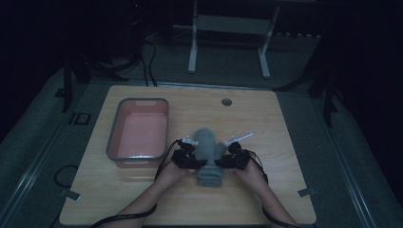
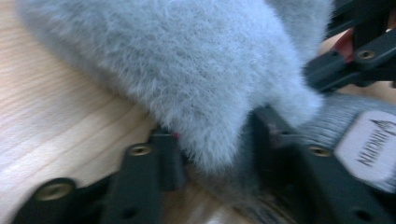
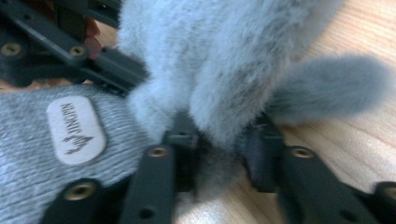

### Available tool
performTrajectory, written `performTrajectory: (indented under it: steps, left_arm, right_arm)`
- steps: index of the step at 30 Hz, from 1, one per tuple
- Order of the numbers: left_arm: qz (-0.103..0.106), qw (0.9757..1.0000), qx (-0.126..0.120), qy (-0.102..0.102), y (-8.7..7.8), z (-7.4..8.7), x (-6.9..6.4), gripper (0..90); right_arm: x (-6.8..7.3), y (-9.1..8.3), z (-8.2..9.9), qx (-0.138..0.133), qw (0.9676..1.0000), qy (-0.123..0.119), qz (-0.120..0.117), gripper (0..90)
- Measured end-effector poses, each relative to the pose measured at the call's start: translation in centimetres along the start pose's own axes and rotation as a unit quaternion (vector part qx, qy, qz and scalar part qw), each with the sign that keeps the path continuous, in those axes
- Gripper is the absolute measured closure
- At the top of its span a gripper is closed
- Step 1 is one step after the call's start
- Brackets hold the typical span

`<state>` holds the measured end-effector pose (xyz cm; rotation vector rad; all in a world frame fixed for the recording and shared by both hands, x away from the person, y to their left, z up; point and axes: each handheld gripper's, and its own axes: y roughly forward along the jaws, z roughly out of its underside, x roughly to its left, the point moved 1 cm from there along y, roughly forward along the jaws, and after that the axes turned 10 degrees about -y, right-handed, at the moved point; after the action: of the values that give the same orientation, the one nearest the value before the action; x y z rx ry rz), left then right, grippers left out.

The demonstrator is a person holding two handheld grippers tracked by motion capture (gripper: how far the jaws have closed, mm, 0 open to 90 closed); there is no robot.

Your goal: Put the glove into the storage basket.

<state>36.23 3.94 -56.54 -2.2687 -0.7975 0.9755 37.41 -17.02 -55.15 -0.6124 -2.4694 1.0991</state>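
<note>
Both tools, your left tool (image 1: pixel 194 159) and right tool (image 1: pixel 223 158), are clenched on the furry grey mitten (image 1: pixel 207 145) on the desk (image 1: pixel 266 133).

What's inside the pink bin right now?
The pink bin looks empty in the high view, its bare pink floor showing. Its near wall hides a strip of floor along that edge. The fluffy grey mitten lies outside it.

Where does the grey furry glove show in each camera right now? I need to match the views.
High view: grey furry glove lies at table centre, between left gripper and right gripper.
Left gripper view: glove covers the upper frame, its edge pinched in the jaws.
Right gripper view: glove top centre, edge pinched in the jaws.
Shared landmark: the knit cuff with its pale label.
</note>
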Motion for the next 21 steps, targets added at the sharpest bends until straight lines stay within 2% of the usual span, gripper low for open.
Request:
performTrajectory:
  steps: [1, 2, 3, 5, 7, 9, 11, 16, 19, 21]
  left_arm:
    - [0.0, 1.0, 0.0, 0.0, 0.0, 0.0, 0.0, 68.7]
    - [0.002, 1.0, -0.002, 0.0, 0.0, 0.0, -0.1, 68.7]
    - [0.004, 1.0, -0.004, 0.0, 0.0, 0.0, -0.1, 72.3]
    - [0.006, 0.9999, -0.008, 0.002, -0.2, 0.1, -0.1, 75.4]
    - [0.013, 0.9998, -0.013, 0.002, -0.4, 0.1, -0.1, 77.5]
    - [0.025, 0.9996, -0.011, -0.007, -0.7, -0.1, -0.1, 78.5]
    - [0.028, 0.9995, -0.011, -0.01, -0.9, -0.3, -0.1, 78.9]
    - [0.025, 0.9996, -0.013, 0.01, -2.0, -0.9, -0.8, 79.4]
    - [0.028, 0.9991, -0.025, 0.018, -3.2, -1.6, -1.5, 79.5]
    - [0.027, 0.9988, -0.033, 0.026, -4.0, -2.1, -2.1, 79.5]
  right_arm:
    - [0.2, 0.0, -0.1, 0.0, 0.9999, -0.01, 0.008, 75.1]
    - [0.2, 0.0, -0.1, 0.0, 0.9999, -0.01, 0.008, 75.1]
    - [0.4, -0.1, -0.1, 0.001, 0.9998, -0.013, 0.014, 76.3]
    - [0.8, -0.2, -0.1, -0.004, 0.9991, -0.032, 0.028, 78.2]
    - [1.1, -0.4, 0.0, -0.012, 0.9988, -0.035, 0.032, 79.6]
    - [1.4, -0.8, 0.0, -0.023, 0.9982, -0.043, 0.034, 81.2]
    - [1.6, -1.2, -0.1, -0.031, 0.9978, -0.046, 0.036, 81.7]
    - [2.0, -2.0, -0.6, -0.039, 0.9973, -0.052, 0.035, 82.0]
    - [2.3, -3.5, -1.3, -0.062, 0.9963, -0.053, 0.029, 82.1]
    - [2.5, -3.9, -1.6, -0.066, 0.9959, -0.054, 0.029, 82.0]
